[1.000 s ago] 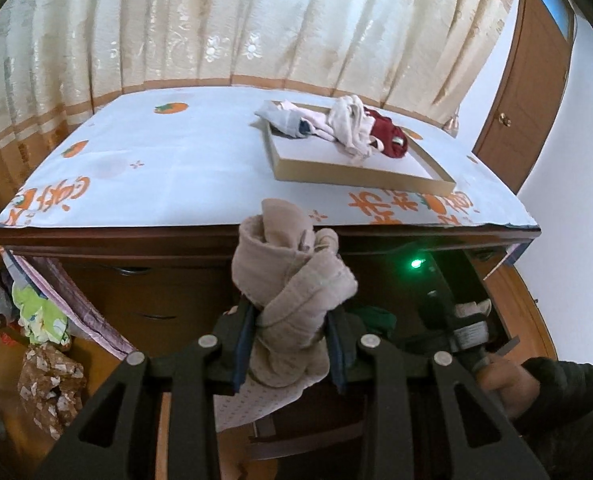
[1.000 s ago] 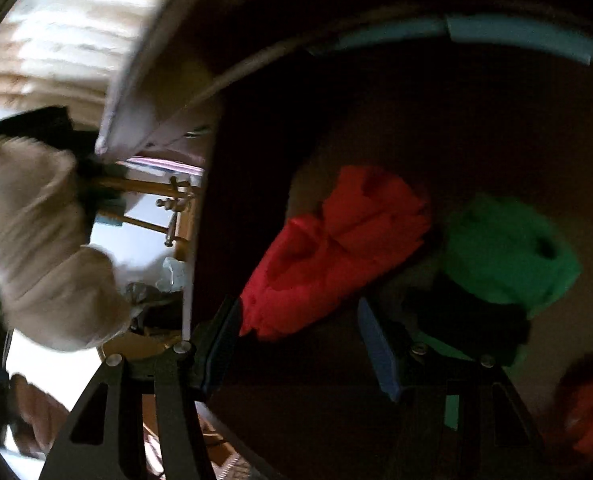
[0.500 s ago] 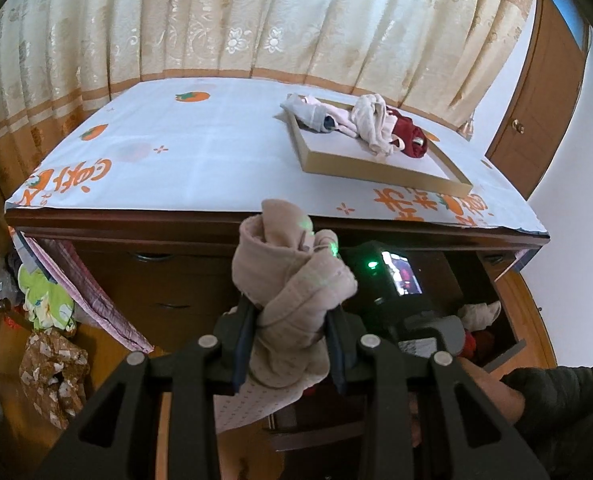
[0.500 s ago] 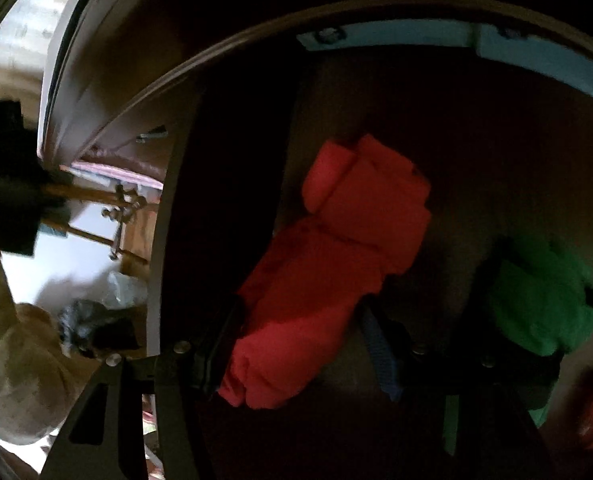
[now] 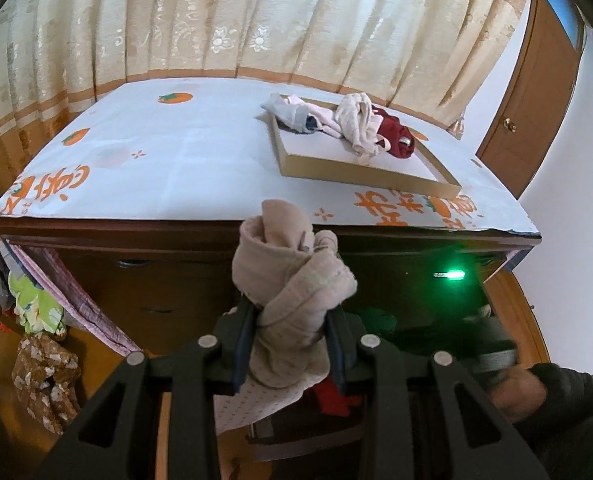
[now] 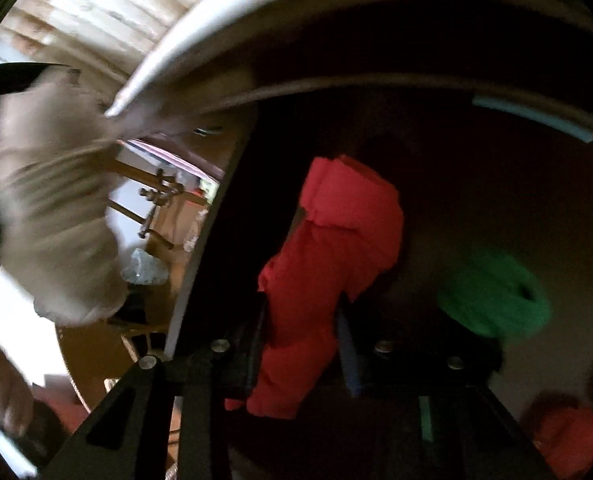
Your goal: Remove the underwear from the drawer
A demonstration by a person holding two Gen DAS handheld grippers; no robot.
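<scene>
The right gripper (image 6: 301,344), its jaws having just been closing, is clamping a crumpled red cloth underwear piece (image 6: 332,264) between both fingers, inside the dark wooden drawer (image 6: 496,184). The left gripper (image 5: 292,344) is pinching a bunched beige knit undergarment (image 5: 292,292), bulging above its fingertips.

Red underwear (image 6: 328,264) bunched in dark drawer (image 6: 476,200), beige underwear (image 5: 292,304) crumpled upright
</scene>
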